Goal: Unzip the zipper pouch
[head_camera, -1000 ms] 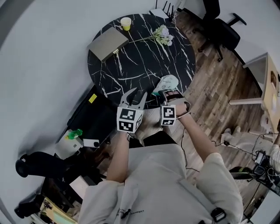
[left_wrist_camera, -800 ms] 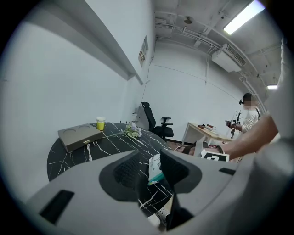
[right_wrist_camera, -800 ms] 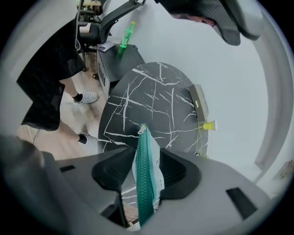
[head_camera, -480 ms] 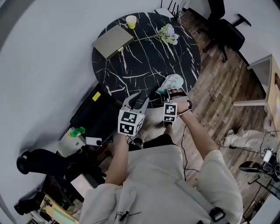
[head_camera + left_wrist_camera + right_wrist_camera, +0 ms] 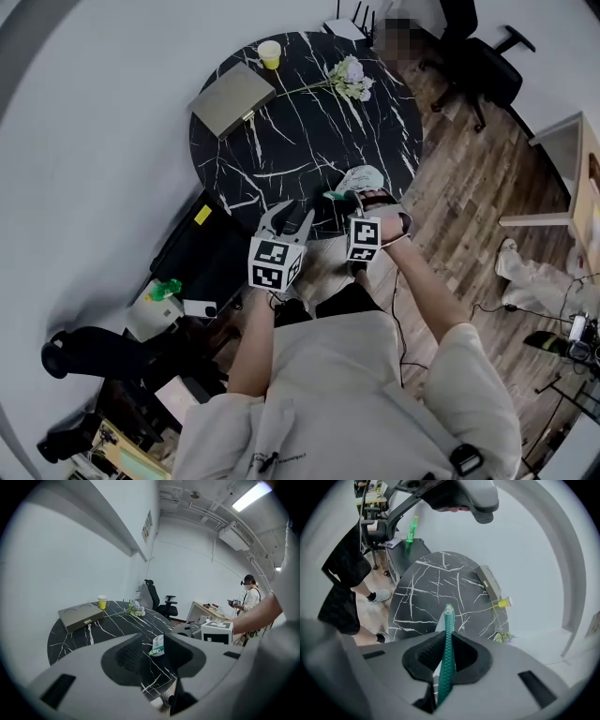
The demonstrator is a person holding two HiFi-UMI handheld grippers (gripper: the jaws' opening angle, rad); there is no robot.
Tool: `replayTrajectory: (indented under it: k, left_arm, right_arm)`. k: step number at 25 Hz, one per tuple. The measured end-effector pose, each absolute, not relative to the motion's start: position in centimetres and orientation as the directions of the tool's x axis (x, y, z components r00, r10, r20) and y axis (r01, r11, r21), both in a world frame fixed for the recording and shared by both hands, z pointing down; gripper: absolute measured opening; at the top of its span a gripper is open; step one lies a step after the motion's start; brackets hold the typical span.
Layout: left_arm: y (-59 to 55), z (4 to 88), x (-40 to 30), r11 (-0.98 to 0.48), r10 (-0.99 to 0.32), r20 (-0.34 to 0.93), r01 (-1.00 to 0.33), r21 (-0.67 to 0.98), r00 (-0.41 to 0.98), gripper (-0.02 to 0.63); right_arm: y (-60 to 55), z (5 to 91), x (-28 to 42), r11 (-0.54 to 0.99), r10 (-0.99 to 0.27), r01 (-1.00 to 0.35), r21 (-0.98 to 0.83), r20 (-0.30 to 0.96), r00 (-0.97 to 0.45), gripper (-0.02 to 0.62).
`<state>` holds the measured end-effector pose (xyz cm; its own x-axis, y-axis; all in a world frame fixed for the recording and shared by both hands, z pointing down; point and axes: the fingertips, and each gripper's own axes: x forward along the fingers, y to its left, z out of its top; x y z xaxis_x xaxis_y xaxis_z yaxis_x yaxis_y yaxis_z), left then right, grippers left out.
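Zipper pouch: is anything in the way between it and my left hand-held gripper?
Nothing visible. The open left hand-held gripper looks straight at the zipper pouch, with only bare table between them. The right hand-held gripper, whose jaws have just been closing, grips the pouch by its green edge.

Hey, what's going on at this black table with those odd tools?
A person stands at a round black marble table with a hand-held gripper in each hand. The right hand-held gripper has just been closing its jaws and now pinches the green zipper edge of a pouch at the table's near rim. The left hand-held gripper is open beside it, holding nothing. How far the zipper is open cannot be told.
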<state>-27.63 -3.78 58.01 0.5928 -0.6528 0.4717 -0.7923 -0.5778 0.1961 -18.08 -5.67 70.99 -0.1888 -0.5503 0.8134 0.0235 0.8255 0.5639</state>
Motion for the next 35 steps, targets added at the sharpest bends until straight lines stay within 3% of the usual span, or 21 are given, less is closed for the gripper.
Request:
replayTrajectory:
  k: [8,24,35]
  left_arm:
    - [-6.0,56.9,-24.7,-0.608,-0.634,0.496,-0.779,0.156,0.594,0.149]
    - [-10.4,57.6,-19.0,-0.581,-0.657,0.512,-0.804,0.124,0.554,0.149]
    - [-11.1,59.1,-15.0,-0.608,-0.614,0.521,-0.776,0.165,0.592,0.156]
  right_arm:
    - [-7.4,68.9,-16.9,0.878,-0.477,-0.131,0.46,0.818,-0.321,0.032]
    - [-11.1,64.8,-12.3,0.937,-0.341,-0.153,0.313,0.737,-0.583,0.032]
    - [-10.8,61.9,-10.5,0.97,-0.223,-0.094,0.226,0.66,-0.717,0.032]
